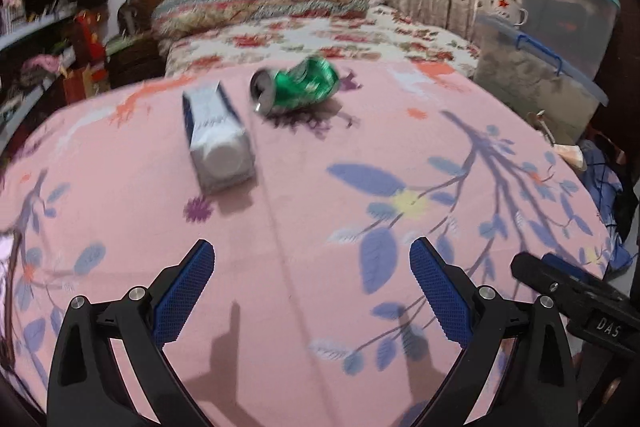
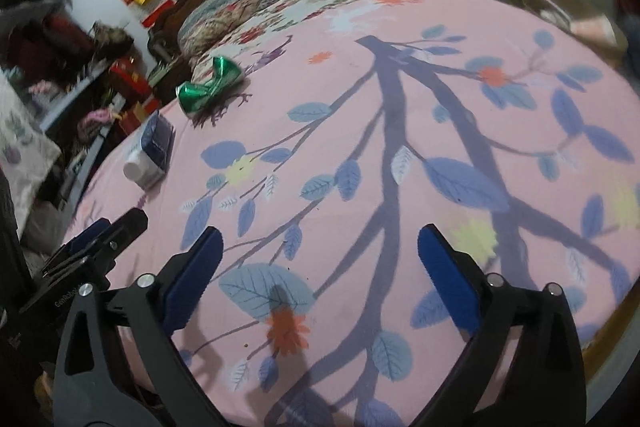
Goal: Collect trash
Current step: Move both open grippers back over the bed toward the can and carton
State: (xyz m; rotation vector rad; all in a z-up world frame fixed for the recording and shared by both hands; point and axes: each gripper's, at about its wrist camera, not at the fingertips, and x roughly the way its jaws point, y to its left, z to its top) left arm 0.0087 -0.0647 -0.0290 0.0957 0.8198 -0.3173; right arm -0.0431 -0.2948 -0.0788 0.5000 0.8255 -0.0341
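Bed [image 1: 320, 187]: can [image 1: 296, 87] beyond left gripper [image 1: 312, 259]

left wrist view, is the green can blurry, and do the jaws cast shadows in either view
Left wrist view: the green can and the carton are smeared by motion blur; two jaw shadows fall on the pink sheet. Right wrist view: the can is blurred too, shadows fainter, edges bent by the fisheye.

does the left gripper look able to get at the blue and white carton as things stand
Probably yes. The left gripper is open and empty, and only bare pink bedspread lies between it and the carton, which lies on its side. The crushed green can sits apart, beyond it.
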